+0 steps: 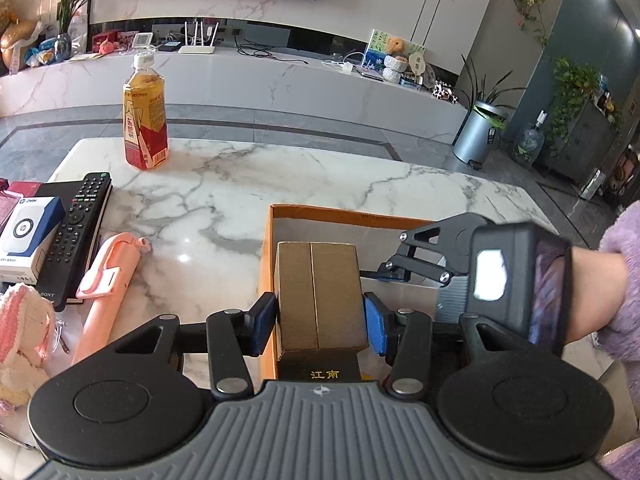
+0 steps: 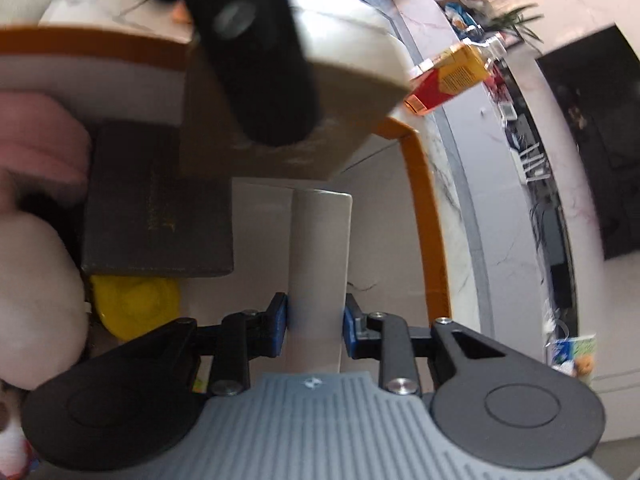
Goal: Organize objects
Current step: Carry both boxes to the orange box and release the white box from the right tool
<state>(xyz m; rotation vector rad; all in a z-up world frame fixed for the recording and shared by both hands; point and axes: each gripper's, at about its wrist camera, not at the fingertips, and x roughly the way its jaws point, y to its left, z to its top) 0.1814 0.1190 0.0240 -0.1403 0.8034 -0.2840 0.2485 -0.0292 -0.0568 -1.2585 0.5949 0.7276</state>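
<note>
the left gripper (image 1: 320, 320) is clamped on a gold-brown rectangular carton (image 1: 320, 296), its blue pads pressing the two long side faces, so the grip spans the narrow width and leaves the ends free. the carton hangs over the near left part of the orange-rimmed open cardboard box (image 1: 344, 216) on the white marble table (image 1: 240, 184). its long axis runs along the gripper's line, the far end tipped down toward the box floor, which suits lowering it in lengthwise, i judge.

the right gripper (image 2: 316, 320) is closed on a pale grey flat oblong box (image 2: 320, 248), again across its narrow width. it sits over the right half of the orange-rimmed box, its long axis pointing away from the camera toward the carton. both seem to be going into the box side by side.

a dark brown flat case (image 2: 156, 200) already lies inside, with a yellow round object (image 2: 136, 304) beside it. outside, to the far left, stands an amber tea bottle (image 1: 145, 120); a black remote control (image 1: 76, 232) and a pink folding stick (image 1: 108, 292) lie at the left, unsorted.
</note>
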